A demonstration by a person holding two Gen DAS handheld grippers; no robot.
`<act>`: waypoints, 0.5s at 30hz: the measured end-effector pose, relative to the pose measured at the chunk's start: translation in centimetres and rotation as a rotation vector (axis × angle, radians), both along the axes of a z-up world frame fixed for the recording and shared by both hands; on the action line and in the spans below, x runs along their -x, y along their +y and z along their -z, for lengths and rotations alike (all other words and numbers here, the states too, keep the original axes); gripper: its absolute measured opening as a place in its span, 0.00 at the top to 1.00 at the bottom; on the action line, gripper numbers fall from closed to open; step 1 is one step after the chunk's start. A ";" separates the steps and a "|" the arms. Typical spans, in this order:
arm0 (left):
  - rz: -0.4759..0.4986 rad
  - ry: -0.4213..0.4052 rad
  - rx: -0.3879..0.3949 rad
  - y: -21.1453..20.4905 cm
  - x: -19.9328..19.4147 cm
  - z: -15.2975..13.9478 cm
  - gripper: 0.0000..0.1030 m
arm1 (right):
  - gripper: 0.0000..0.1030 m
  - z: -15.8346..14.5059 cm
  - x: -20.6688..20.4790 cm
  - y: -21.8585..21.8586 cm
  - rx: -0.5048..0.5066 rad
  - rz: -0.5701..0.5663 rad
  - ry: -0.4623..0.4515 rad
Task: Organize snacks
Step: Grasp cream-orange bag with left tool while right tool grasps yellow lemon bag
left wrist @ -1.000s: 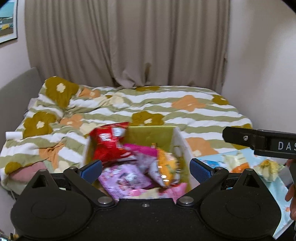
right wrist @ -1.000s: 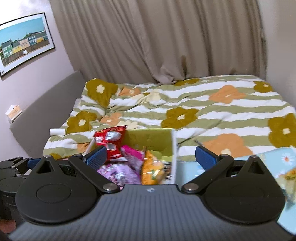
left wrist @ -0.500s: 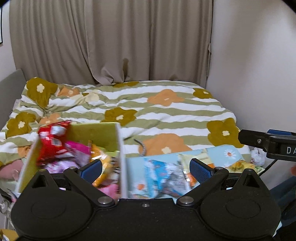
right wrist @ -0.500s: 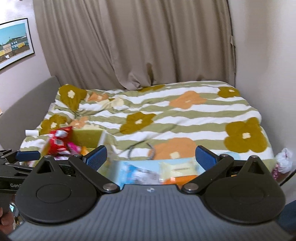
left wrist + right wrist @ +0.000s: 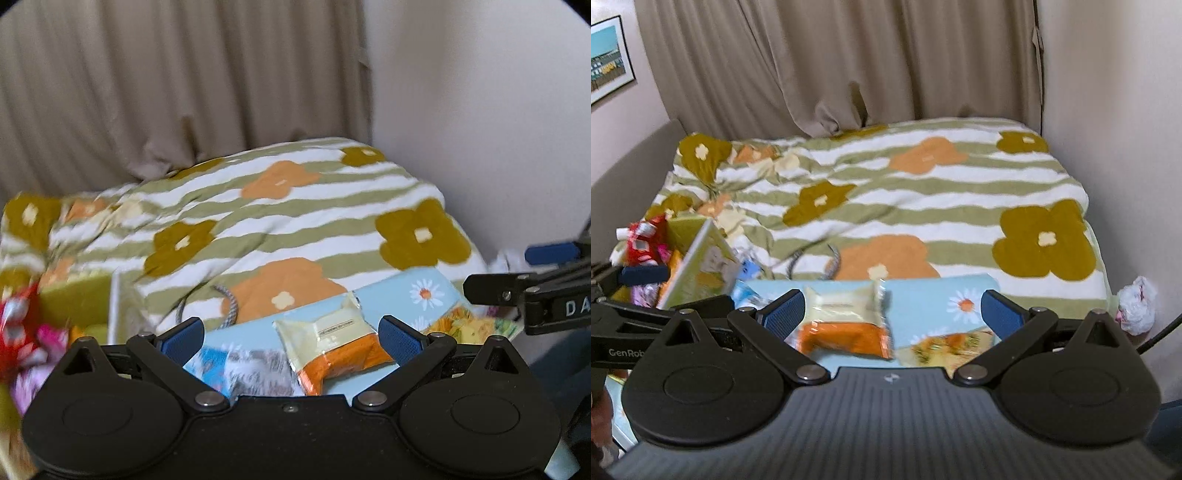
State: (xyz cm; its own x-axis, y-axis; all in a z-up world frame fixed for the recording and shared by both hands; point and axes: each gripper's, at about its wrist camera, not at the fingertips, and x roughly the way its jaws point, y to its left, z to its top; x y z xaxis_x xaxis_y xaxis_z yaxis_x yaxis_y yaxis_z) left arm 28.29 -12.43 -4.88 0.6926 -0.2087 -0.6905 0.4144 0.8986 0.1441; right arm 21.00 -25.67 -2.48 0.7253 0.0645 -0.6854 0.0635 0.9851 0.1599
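A cream and orange snack packet [image 5: 334, 345] lies on a light blue daisy-print mat [image 5: 413, 291]; it also shows in the right wrist view [image 5: 846, 321]. A blue and grey packet [image 5: 240, 373] lies left of it, and a yellow packet [image 5: 947, 347] lies to the right. A green-lined box [image 5: 698, 258] full of snacks stands at the left [image 5: 77, 302], with a red bag [image 5: 642, 240] on top. My left gripper [image 5: 291, 336] is open and empty over the orange packet. My right gripper [image 5: 892, 310] is open and empty above the mat.
The mat and box rest on a bed with a striped flower duvet [image 5: 923, 192]. A grey braided cord [image 5: 229, 306] lies beyond the mat. A crumpled white bag [image 5: 1136, 304] sits by the right wall. Curtains [image 5: 831, 62] hang behind.
Both grippers have swung right, from over the snack box to over the blue mat. The orange packet now lies between each gripper's fingers. Both stay open.
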 end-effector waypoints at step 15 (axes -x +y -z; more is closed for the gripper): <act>0.566 0.056 -0.394 -7.5 -4.6 10.3 0.01 | 0.00 6.6 -3.6 -2.8 -0.014 0.046 0.177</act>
